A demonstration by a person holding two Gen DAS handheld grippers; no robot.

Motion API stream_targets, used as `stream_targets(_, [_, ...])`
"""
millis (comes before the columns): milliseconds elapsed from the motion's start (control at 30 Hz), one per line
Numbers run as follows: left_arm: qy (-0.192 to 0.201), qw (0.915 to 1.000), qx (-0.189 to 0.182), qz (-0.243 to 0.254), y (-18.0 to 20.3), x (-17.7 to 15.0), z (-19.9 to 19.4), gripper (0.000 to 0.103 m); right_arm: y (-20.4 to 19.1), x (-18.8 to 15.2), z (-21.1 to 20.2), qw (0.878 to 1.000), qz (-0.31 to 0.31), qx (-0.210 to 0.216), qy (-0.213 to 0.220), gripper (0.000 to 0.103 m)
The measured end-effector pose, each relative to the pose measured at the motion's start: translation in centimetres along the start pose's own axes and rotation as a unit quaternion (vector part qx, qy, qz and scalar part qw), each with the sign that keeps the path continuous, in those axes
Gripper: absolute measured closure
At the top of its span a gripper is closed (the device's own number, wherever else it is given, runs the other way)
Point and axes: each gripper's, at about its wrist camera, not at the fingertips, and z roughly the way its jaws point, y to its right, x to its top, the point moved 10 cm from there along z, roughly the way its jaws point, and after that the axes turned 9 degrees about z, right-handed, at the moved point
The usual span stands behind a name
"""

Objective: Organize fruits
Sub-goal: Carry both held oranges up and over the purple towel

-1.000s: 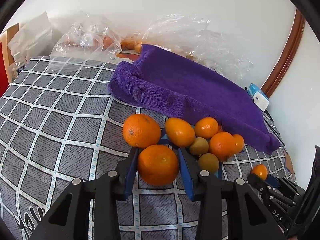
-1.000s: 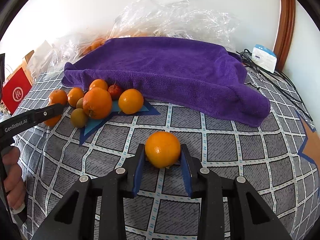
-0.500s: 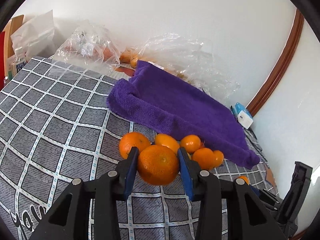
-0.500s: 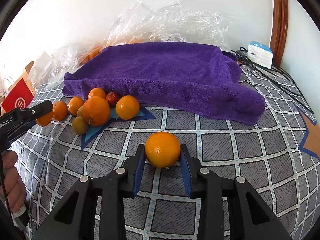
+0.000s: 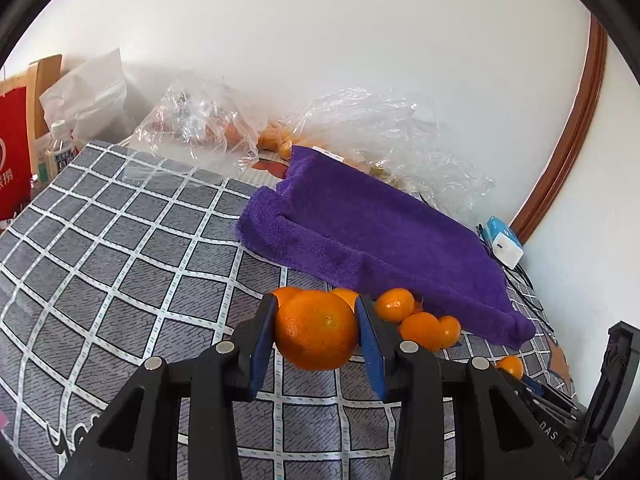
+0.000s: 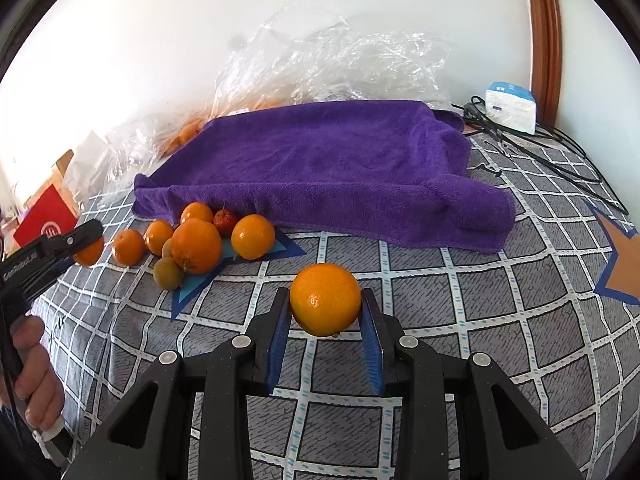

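Observation:
My left gripper (image 5: 316, 332) is shut on a large orange (image 5: 316, 330) and holds it above the checked cloth, in front of a pile of oranges (image 5: 420, 326). My right gripper (image 6: 326, 312) is shut on a smaller orange (image 6: 325, 299) above the cloth. In the right wrist view the pile of oranges (image 6: 197, 245) and small green-brown fruits (image 6: 168, 273) lies at the left, against the front edge of a purple towel (image 6: 328, 164). The left gripper (image 6: 86, 246) with its orange shows at the far left there. The purple towel (image 5: 372, 228) lies behind the pile.
Clear plastic bags (image 5: 200, 128) with more fruit lie along the wall. A white-blue box (image 6: 512, 106) and black cables (image 6: 540, 152) sit at the back right. A red bag (image 5: 12, 160) and a bottle (image 5: 60, 152) stand at the far left. The checked cloth (image 5: 120, 260) covers the surface.
My left gripper has lifted its large orange up and back from the pile. My right gripper has risen slightly with its orange.

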Motion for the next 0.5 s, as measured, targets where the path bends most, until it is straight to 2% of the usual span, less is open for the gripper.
stream_targets(200, [0.008,0.9995,0.014,0.026,1.3,3.1,-0.5,0.065,0.1,3.5,-1.4,1.000,0.006,-0.006,0.027,0.069])
stream_targets(500, [0.039,0.9981,0.008,0.047,2.8,9.4,0.1,0.065,0.1,9.8,-2.2,0.997,0.010,-0.028,0.066,0.069])
